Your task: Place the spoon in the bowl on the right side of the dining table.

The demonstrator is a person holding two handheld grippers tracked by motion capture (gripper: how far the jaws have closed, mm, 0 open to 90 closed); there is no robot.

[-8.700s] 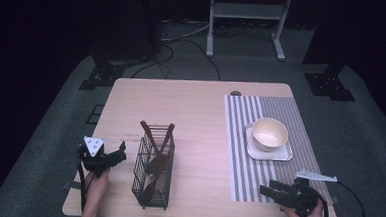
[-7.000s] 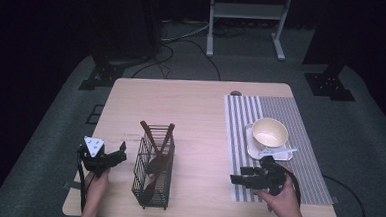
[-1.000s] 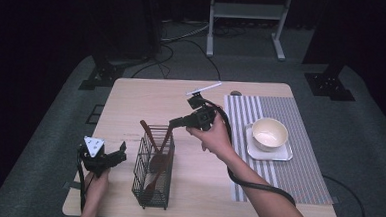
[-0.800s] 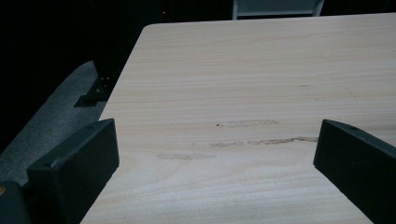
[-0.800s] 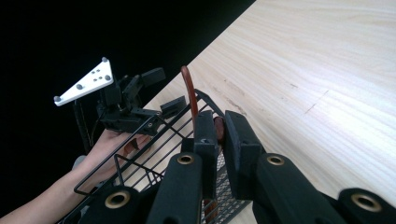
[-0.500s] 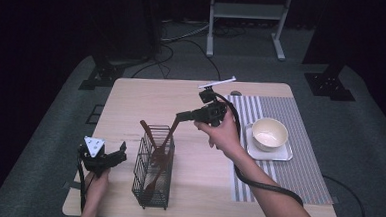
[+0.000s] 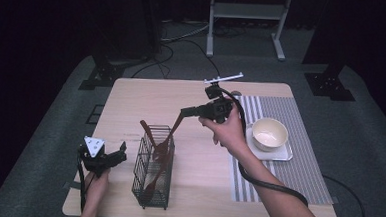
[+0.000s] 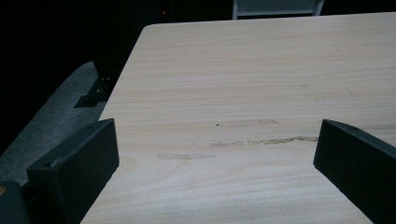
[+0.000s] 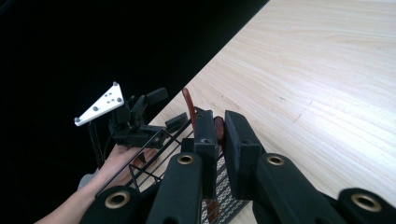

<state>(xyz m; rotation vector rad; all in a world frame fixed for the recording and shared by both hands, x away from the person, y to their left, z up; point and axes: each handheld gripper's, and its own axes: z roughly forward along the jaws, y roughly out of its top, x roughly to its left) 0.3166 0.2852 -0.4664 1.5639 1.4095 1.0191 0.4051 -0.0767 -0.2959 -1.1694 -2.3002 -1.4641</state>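
**Two claws, one wooden utensil lifted from the basket**

Two claws are at work over the table (image 7: 146, 93). The right claw (image 7: 185, 111) is clamped on the handle of a wooden utensil (image 7: 168, 137), whose lower end sits inside the wire basket (image 7: 153, 167) below and to the left of the jaws; in the right gripper view the two black jaws pinch the brown handle (image 9: 218, 129) between them. Other wooden utensils (image 7: 147, 131) lean in the basket just beside it. The left claw (image 7: 122, 152) rests near the basket's left side, its jaws spread wide with only bare tabletop between them. A bowl (image 7: 269, 134) on a tray (image 7: 283, 155) stands on a striped mat (image 7: 305, 167), behind the right claw.
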